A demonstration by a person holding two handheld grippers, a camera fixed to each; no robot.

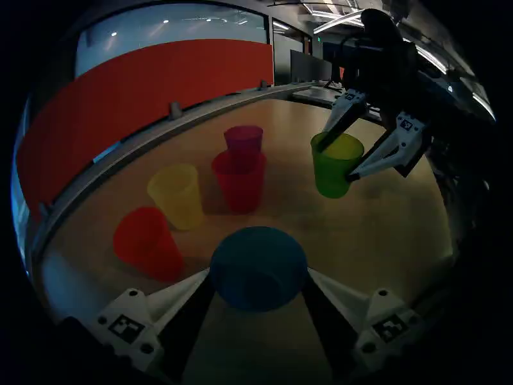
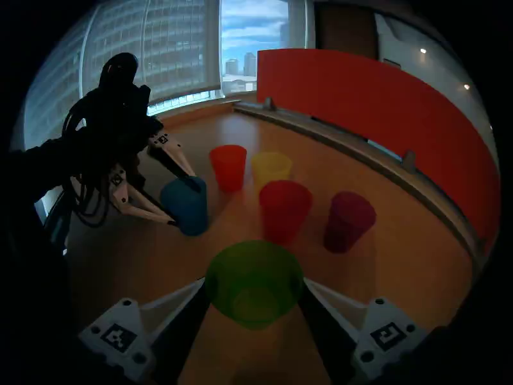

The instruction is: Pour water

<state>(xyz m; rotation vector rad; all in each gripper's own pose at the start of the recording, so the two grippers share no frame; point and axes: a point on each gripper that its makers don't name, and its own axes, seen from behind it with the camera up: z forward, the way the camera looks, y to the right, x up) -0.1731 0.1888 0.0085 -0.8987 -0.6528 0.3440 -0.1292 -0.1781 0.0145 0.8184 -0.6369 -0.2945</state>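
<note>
Water could be spilled on the surface (image 1: 385, 224) if the green cup (image 1: 336, 168), squeezed by the right gripper (image 2: 254, 285), is tipped too fast over the blue cup (image 2: 186, 205) squeezed by the left gripper (image 1: 258, 282).

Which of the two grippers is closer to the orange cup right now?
Left. The left gripper, holding the blue cup, sits right beside the orange cup. The right gripper, holding the green cup, is farther off, beyond the red cup.
</note>
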